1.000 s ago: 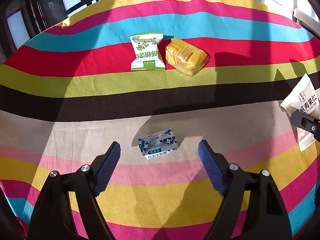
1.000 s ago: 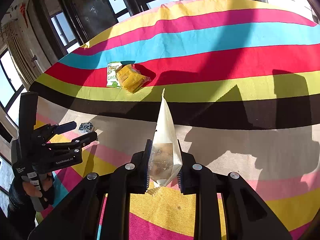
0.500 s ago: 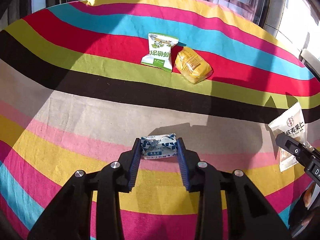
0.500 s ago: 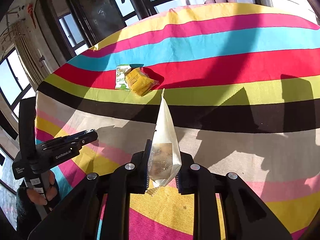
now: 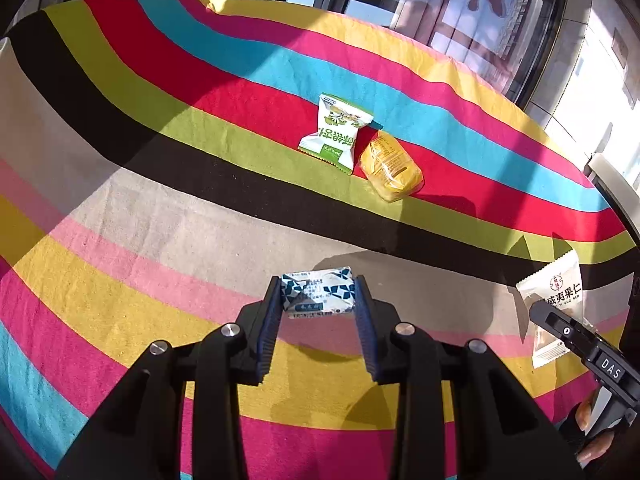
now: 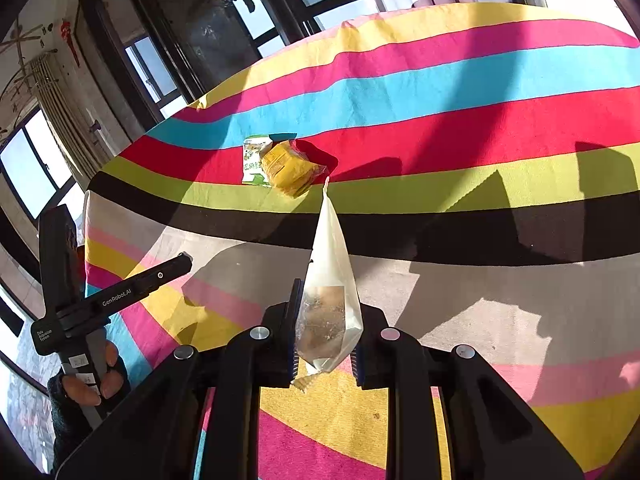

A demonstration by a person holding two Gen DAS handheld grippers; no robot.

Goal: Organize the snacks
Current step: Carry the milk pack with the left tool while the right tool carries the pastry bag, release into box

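Since a second ago the left gripper [image 5: 318, 306] has closed: its jaws, then wide apart around the blue packet [image 5: 318, 292] lying on the cloth [image 5: 160, 208], are now clamped on it, pads pressing both short ends. The view has also rolled, so the stripes slant. The packet sits over the beige stripe, in the near part of the cloth and well short of its far edge.

The right gripper [image 6: 325, 336] has not moved; its jaws are clamped on the lower part of the white pouch [image 6: 330, 280], which stands edge-on and upright between them, tip pointing toward the far edge. In the left view the same pouch [image 5: 554, 300] shows near the right edge of the cloth, held by the right gripper [image 5: 560, 326].

Farther back, on the red and green stripes, the green packet [image 5: 334, 136] and the yellow packet [image 5: 390, 168] lie flat, touching side by side, well apart from both grippers. In the right view a hand [image 6: 90, 380] grips the left gripper's handle at the left edge of the cloth.
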